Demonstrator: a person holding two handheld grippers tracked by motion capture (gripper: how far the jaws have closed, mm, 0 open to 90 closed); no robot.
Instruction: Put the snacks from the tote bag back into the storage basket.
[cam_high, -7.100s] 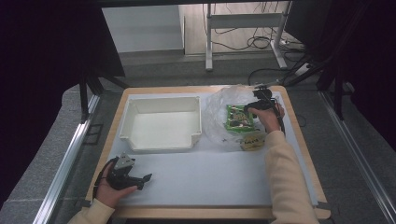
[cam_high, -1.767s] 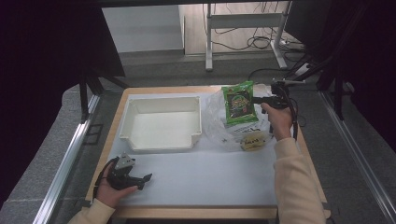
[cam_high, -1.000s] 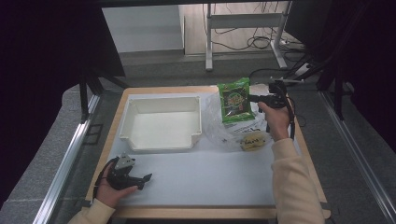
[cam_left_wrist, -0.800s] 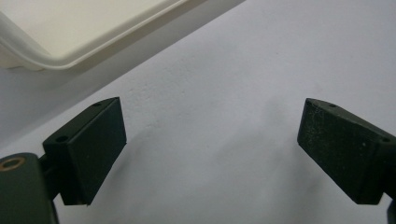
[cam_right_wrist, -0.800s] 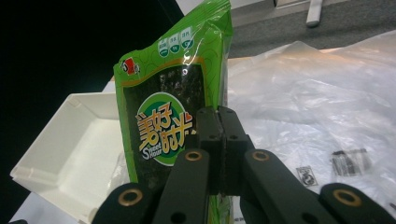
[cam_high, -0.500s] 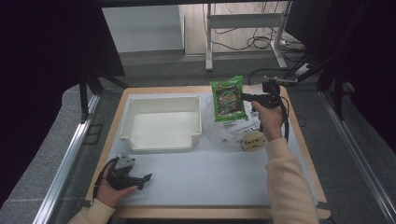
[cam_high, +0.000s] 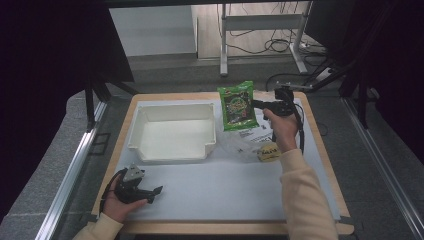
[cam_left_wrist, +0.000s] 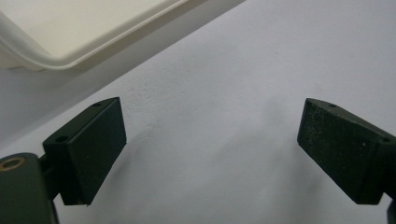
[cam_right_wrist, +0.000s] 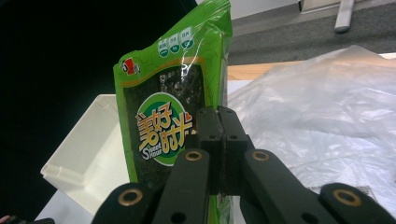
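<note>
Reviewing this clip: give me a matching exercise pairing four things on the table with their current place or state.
1. green snack packet
2. white plastic tray
3. left hand-held gripper
4. small yellow packet

a. jaws open, resting on the white mat
b. empty, left of the clear bag
c. held up, clamped in the right hand-held gripper
d. lying by the right forearm

Pairs: 1-c, 2-b, 3-a, 4-d

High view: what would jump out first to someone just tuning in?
The bright green snack packet, held up in the air by the right hand-held gripper near the table's far edge. Next, the empty white tray to its left, then the crumpled clear plastic bag lying below the packet.
</note>
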